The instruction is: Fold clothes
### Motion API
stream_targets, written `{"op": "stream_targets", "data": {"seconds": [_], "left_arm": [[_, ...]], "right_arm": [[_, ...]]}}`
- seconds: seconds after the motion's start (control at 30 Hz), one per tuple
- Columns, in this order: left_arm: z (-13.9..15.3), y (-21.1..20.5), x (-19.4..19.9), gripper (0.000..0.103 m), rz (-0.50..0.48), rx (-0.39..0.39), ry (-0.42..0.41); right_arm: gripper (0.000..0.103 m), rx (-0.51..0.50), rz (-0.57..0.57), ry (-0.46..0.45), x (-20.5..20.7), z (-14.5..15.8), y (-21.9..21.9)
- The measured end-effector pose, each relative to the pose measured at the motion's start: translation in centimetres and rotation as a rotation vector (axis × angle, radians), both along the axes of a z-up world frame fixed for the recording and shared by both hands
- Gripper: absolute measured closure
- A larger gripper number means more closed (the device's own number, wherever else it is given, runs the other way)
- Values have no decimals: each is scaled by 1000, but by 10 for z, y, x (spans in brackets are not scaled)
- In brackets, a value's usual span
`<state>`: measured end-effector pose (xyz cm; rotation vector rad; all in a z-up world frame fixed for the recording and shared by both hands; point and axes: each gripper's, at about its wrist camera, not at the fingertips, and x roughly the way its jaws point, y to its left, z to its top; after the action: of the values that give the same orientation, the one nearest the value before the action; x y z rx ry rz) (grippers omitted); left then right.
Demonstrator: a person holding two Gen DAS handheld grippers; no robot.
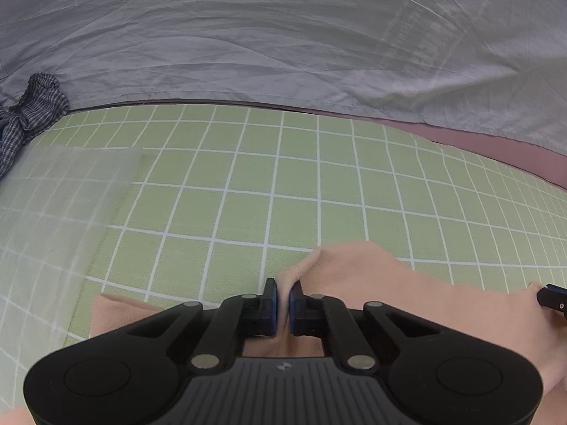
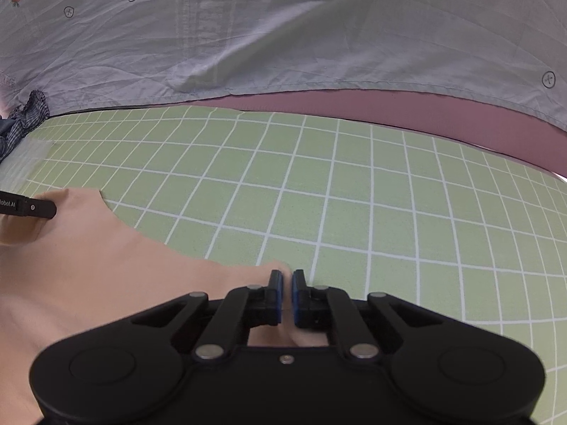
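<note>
Peach fabric, a garment (image 1: 407, 283) whose type is hard to tell, is lying across the near part of a green grid-patterned mat (image 1: 248, 177). The left gripper (image 1: 282, 295) is pinching a raised fold of it, jaws nearly closed. The right gripper (image 2: 287, 285) is clamping its edge likewise. A checked cloth (image 1: 32, 106) is sitting bunched at the mat's far left, beside a grey carrot-print sheet (image 1: 248, 35).

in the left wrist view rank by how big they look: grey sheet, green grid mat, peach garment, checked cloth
1. grey sheet
2. green grid mat, nearly as big
3. peach garment, partly hidden by the left gripper
4. checked cloth
</note>
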<state>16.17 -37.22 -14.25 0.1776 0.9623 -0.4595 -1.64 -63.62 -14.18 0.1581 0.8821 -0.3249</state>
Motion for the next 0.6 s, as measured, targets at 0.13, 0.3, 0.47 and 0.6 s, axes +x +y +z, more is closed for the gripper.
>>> {"op": "stream_targets", "data": {"seconds": [0.13, 0.3, 0.47, 0.6], "left_arm": [[14, 10, 11, 96, 73, -46, -57], [14, 10, 26, 95, 196, -30, -91], [26, 21, 14, 68, 207, -92, -55], [43, 50, -23, 54, 203, -132, -55]], "right_arm": [[98, -52, 36, -62, 18, 14, -4], [96, -94, 30, -146, 56, 26, -9], [67, -143, -12, -114, 55, 33, 5], [56, -88, -103, -123, -1, 45, 11]]}}
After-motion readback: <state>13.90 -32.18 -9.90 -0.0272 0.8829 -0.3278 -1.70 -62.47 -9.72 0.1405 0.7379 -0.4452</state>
